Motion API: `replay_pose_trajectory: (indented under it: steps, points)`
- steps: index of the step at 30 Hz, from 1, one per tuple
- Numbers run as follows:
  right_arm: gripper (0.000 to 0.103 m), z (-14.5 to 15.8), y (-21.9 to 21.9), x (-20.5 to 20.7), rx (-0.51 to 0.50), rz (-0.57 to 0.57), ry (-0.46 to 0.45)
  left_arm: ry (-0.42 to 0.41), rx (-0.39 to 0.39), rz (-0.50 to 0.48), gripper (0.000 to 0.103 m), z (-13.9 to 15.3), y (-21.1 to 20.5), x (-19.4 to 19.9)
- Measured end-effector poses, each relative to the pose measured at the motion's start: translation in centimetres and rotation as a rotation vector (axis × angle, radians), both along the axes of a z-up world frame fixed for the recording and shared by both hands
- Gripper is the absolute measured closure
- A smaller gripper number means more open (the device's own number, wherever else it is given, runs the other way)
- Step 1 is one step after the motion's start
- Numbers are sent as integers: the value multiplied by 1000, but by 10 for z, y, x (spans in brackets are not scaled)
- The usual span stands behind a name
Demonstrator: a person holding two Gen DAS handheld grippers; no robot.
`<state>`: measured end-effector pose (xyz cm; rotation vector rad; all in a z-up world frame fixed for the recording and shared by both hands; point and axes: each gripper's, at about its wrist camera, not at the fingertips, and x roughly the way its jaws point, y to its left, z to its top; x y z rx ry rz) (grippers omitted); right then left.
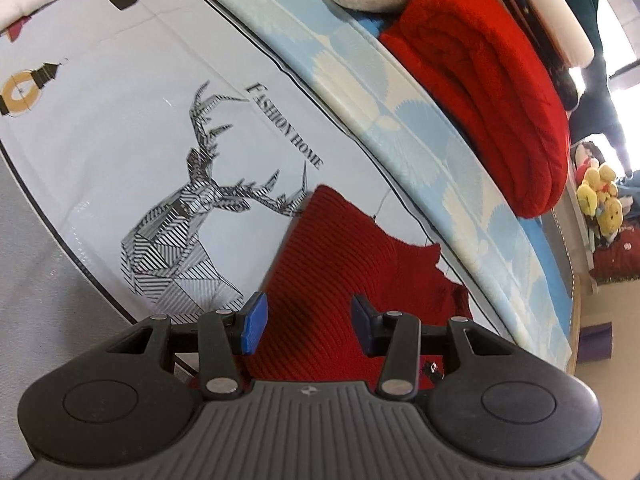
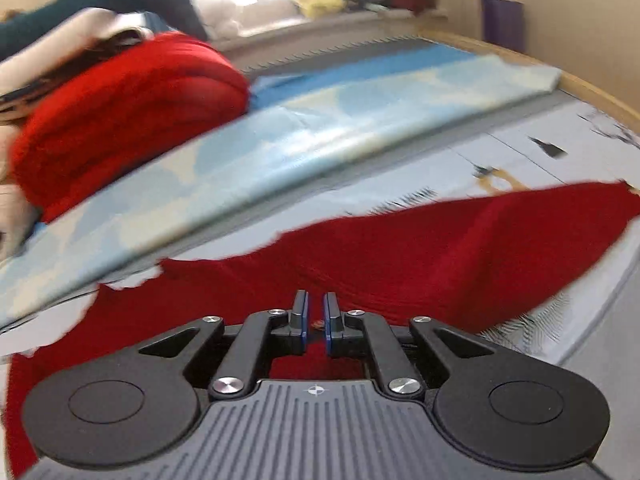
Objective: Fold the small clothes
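The left tool (image 1: 306,322) hangs over the red knit garment (image 1: 344,248) with fingers apart, gripping nothing. The right tool (image 2: 315,316) shows only a narrow gap, nothing visibly pinched, above the same garment on the deer-print sheet (image 1: 160,120).

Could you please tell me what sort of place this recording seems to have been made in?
Probably a bedroom at home: the work surface looks like a bed spread with a printed sheet showing a deer and the words FASHION HOME, folded blankets are stacked alongside, and plush toys sit by a bright window.
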<state>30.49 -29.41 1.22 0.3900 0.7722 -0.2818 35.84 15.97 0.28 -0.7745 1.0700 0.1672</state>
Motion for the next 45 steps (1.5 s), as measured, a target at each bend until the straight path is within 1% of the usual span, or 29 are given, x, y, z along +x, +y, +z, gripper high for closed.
replay_pose_trajectory:
  steps: [1,2,4,7,9,10,11,12,13,16,17,19,21,23,24,25,26,27,28,30,32,33,35,36,37,38,40,42,45]
  points:
    - [85,-7,0,3,19,12,36,1,-3,-3,53,-1,-2,0]
    - [83,-15,-3,5,28,-8,90,1,-7,-5,53,-1,-3,1]
    - [71,-34,-7,7,29,-59,189,-3,-5,-7,53,-1,-5,1]
    - [61,-56,-9,12,19,-52,240,-4,-1,-9,53,-1,-6,1]
    - [60,-62,-7,16,2,-18,209,-2,-2,-10,53,-1,-6,1]
    - [70,-62,-4,17,-3,11,194,-1,-2,-11,53,-1,-6,2]
    - [75,-61,-1,17,-15,29,183,-1,-2,-12,53,-1,-7,2]
    - [92,-57,2,15,-47,38,166,-1,-2,-12,53,-1,-7,2]
    - [101,-53,3,14,-65,52,132,-2,-2,-12,53,-1,-7,2]
    - [101,-35,-2,10,-62,5,43,-3,0,-13,53,-2,-8,2]
    - [101,-31,-6,9,-59,-26,26,-2,2,-15,53,-2,-8,3]
    - [101,-27,-9,9,-122,-91,34,-2,7,-23,53,-3,-11,3]
    - [101,-36,-16,12,-156,-135,95,-1,13,-39,53,-4,-15,4]
    - [99,-49,-24,17,-118,-163,197,1,17,-56,54,-6,-20,4]
    - [98,-50,-26,16,-123,-197,214,4,17,-64,54,-8,-21,5]
    - [89,-49,-27,14,-137,-228,207,7,15,-67,54,-10,-22,5]
    - [86,-46,-25,13,-146,-230,188,8,14,-68,55,-11,-23,5]
    - [77,-43,-21,13,-158,-218,164,8,15,-72,57,-12,-24,5]
    - [73,-38,-15,13,-172,-197,127,7,17,-79,58,-12,-27,6]
    - [72,-31,-5,10,-185,-152,50,2,18,-102,63,-13,-32,7]
    - [72,-27,2,10,-181,-111,8,-5,29,-132,68,-14,-40,9]
    - [70,-31,1,13,-138,-84,24,-7,45,-156,70,-16,-46,10]
    - [66,-56,-6,20,4,-24,162,11,96,-223,72,-27,-60,11]
    - [65,-62,-6,20,14,-14,175,37,120,-253,72,-37,-65,12]
    - [66,-60,-3,18,-30,1,144,65,134,-271,72,-45,-68,11]
    - [66,-58,0,19,-53,16,153,95,143,-280,72,-54,-70,11]
    - [65,-52,-3,19,-16,10,149,117,141,-276,73,-63,-71,11]
    - [65,-43,-11,15,13,1,128,109,142,-265,73,-53,-72,10]
    - [63,-19,-23,6,27,-14,101,18,125,-265,69,-20,-78,7]
